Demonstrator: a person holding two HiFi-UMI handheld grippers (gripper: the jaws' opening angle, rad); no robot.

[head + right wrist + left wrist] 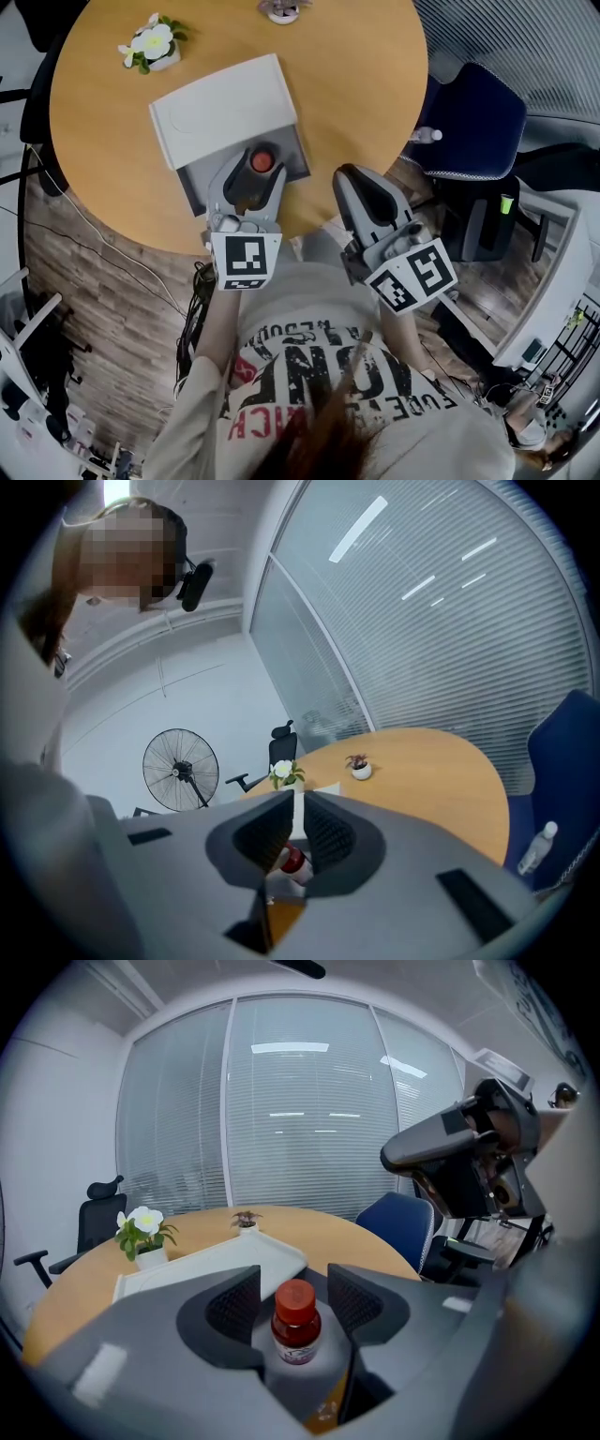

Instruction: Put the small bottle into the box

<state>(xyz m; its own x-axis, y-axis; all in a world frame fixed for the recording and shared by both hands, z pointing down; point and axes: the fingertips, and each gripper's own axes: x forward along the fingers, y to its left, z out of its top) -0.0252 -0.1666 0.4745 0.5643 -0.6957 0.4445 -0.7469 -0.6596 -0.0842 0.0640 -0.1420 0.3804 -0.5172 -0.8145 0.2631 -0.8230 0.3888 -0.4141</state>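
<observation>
Bottle: the small bottle (262,161) stands upright, red cap up, in the grey tray of the box (194,183) at the tabletop's (356,84) near edge.
Left gripper (253,180): reaches over the tray, fingers (234,1307) spread wide on either side of the bottle, with the pads clear of it.
Right gripper (356,183): held off the table edge and raised, its fingers nearly pressed together on nothing.
Box lid: white, lying open behind the tray.
Around: a pot of white flowers (150,44) stands far left and a blue chair (473,122) stands to the right.
</observation>
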